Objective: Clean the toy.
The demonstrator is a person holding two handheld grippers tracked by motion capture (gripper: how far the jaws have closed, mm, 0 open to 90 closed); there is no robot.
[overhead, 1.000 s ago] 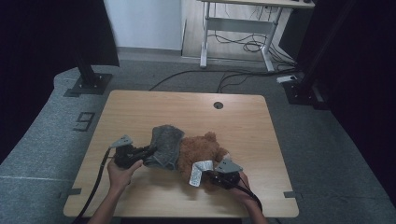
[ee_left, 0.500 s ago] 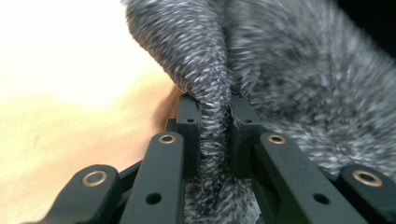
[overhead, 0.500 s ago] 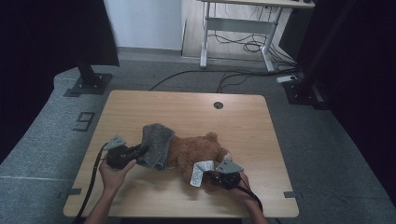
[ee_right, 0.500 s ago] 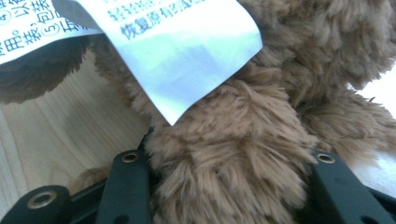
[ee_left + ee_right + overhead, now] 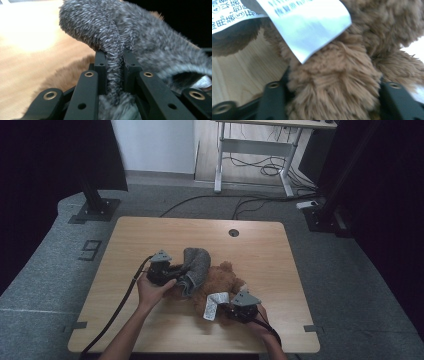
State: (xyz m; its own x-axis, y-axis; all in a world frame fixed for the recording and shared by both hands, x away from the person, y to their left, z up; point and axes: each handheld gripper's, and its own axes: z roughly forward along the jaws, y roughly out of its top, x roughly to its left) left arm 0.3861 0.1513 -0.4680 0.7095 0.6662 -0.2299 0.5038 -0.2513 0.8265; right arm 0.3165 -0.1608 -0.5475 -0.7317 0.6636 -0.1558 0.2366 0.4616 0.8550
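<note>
Right gripper, near edge: jaws have just been opening, brown plush bear's limb between them, white label just beside. Bear lies mid-table, long axis slanting near-left to far-right. Left gripper clamps fuzzy grey garment, which drapes over the bear's left end.

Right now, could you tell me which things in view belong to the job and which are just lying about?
In the job:
- grey sock, pinched by the left gripper
- teddy bear, a limb between the right gripper's jaws, which have just been opening
- table

Lying about:
- desk frame
- floor cables
- black stand
</note>
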